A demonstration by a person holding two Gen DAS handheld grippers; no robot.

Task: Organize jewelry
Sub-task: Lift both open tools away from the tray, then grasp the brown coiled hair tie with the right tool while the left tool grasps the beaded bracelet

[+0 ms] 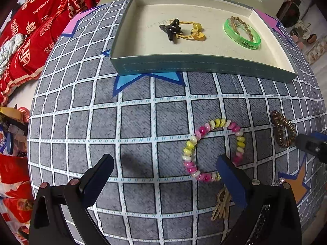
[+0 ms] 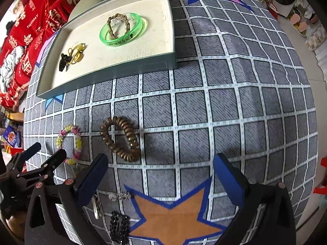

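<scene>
A teal tray (image 1: 184, 63) (image 2: 114, 72) with a cream floor holds a green bangle (image 1: 241, 34) (image 2: 122, 29) with a braided band inside it, and a black clip (image 1: 171, 29) (image 2: 64, 61) tangled with yellow ties. On the checked cloth lie a pink-and-yellow bead bracelet (image 1: 214, 149) (image 2: 70, 143) and a brown spiral hair tie (image 1: 283, 130) (image 2: 122, 140). My left gripper (image 1: 165, 169) stands open above the cloth, its right finger over the bracelet's lower edge. My right gripper (image 2: 160, 169) is open, the spiral tie just beyond its left finger.
Tan rubber bands (image 1: 221, 206) lie near the left gripper's right finger. A silver clip (image 2: 97, 206), a small charm (image 2: 120, 196) and a black beaded piece (image 2: 119, 227) lie by the orange star (image 2: 175, 218). Red cushions (image 1: 30, 30) line the left side.
</scene>
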